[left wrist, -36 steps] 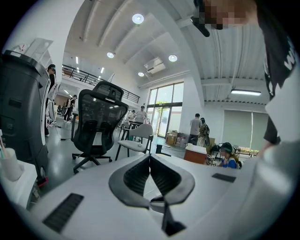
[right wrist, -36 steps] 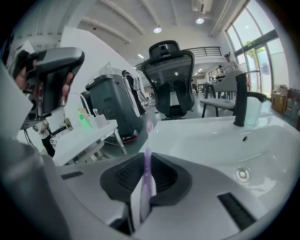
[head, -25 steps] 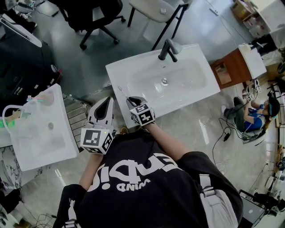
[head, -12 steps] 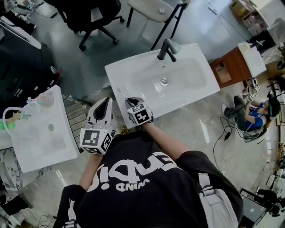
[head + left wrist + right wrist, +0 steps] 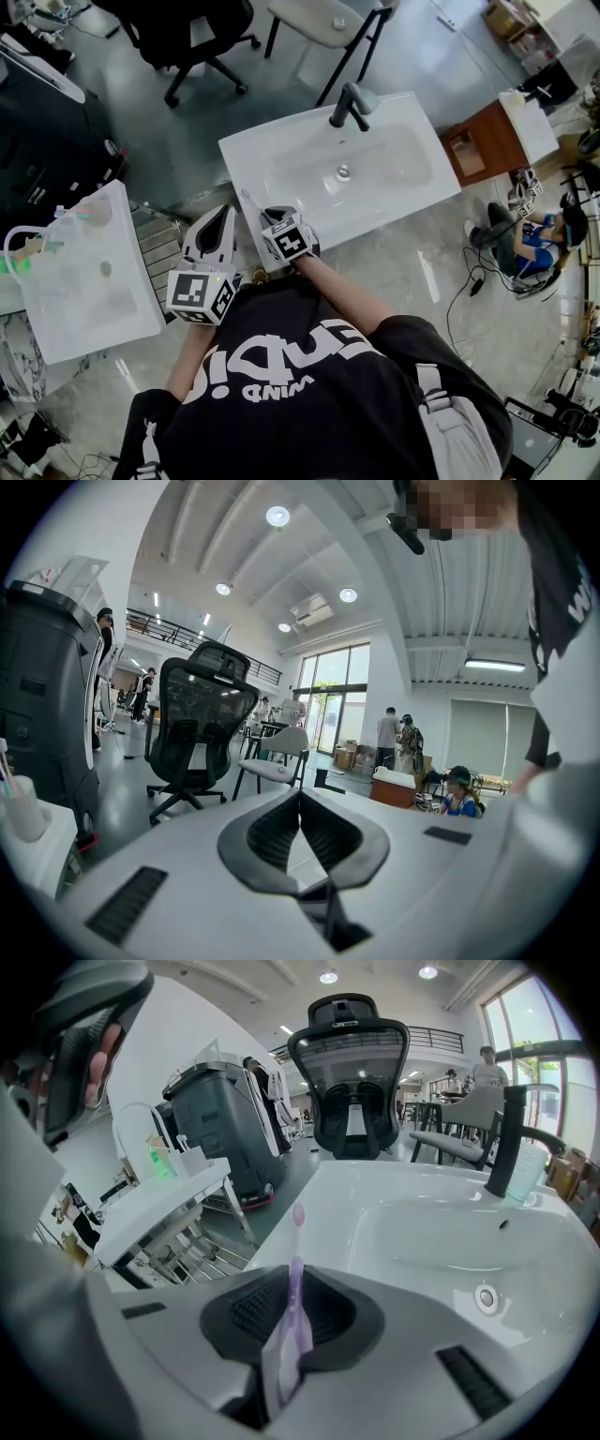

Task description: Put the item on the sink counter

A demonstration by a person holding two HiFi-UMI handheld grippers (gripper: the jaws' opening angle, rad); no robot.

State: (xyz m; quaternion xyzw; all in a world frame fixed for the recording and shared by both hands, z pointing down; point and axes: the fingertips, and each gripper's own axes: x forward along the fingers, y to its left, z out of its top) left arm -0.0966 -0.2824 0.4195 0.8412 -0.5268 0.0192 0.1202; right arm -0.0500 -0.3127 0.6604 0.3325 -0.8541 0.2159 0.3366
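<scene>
My right gripper [image 5: 272,214] is shut on a pale purple toothbrush [image 5: 293,1307], whose head [image 5: 247,192] points out over the left front rim of the white sink counter [image 5: 246,159]. In the right gripper view the brush stands between the dark pads, its tip [image 5: 298,1215] over the counter's near edge [image 5: 309,1206]. My left gripper [image 5: 221,221] hangs left of the counter's corner, its jaws together with nothing between them [image 5: 300,799]. A black faucet [image 5: 349,103] stands at the back of the basin [image 5: 356,169].
A second white counter [image 5: 84,300] with a green bottle [image 5: 21,263] stands at the left. A black office chair [image 5: 187,37] and a white chair [image 5: 328,19] are beyond the sink. A wooden cabinet [image 5: 487,145] and a seated person [image 5: 539,239] are to the right.
My right gripper has shifted slightly left and away with the toothbrush, tilting a little. The left gripper has stayed where it was.
</scene>
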